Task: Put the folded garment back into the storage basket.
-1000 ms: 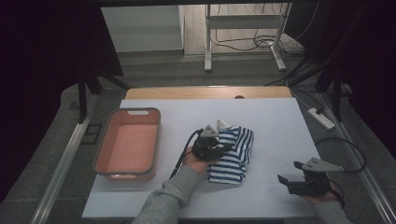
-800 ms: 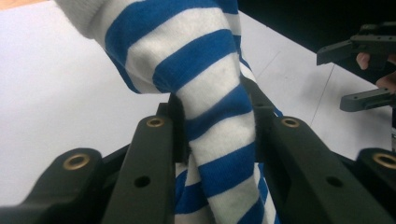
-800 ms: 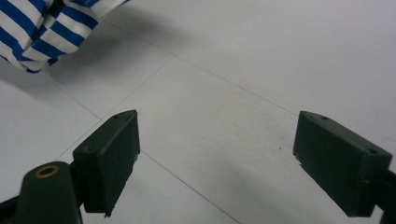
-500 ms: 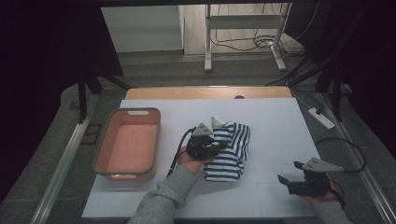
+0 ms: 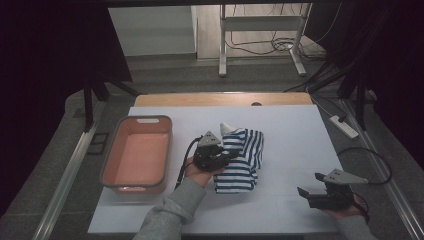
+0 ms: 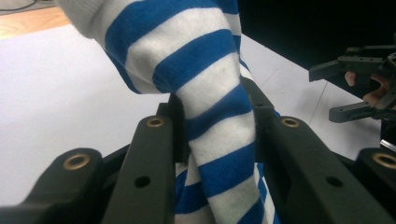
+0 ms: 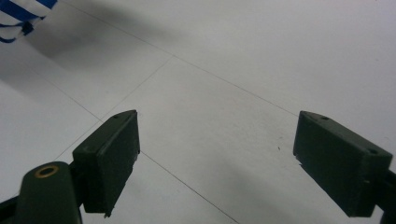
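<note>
A blue-and-white striped cloth (image 5: 240, 160) is found near the middle of the white table (image 5: 290, 130), and a fold of it is pinched between the jaws of the left gripper (image 5: 227, 159), which is held at the cloth's left edge. In the left gripper view the gripped fold (image 6: 219, 116) is seen rising between the two jaws and passing up and away beyond them, so the cloth lies directly ahead of and above those jaws. In the high view the bundle's long axis is judged to run from the near edge of the table toward the far edge, with a pale tip pointing to the far side. The pink tub (image 5: 136, 152) stands well apart to the left of the cloth, on the left hand's side, so the left gripper is the nearer one to both. The right gripper (image 5: 312, 186) is held low near the table's right front, well apart from the cloth, its jaws spread with nothing between them.
</note>
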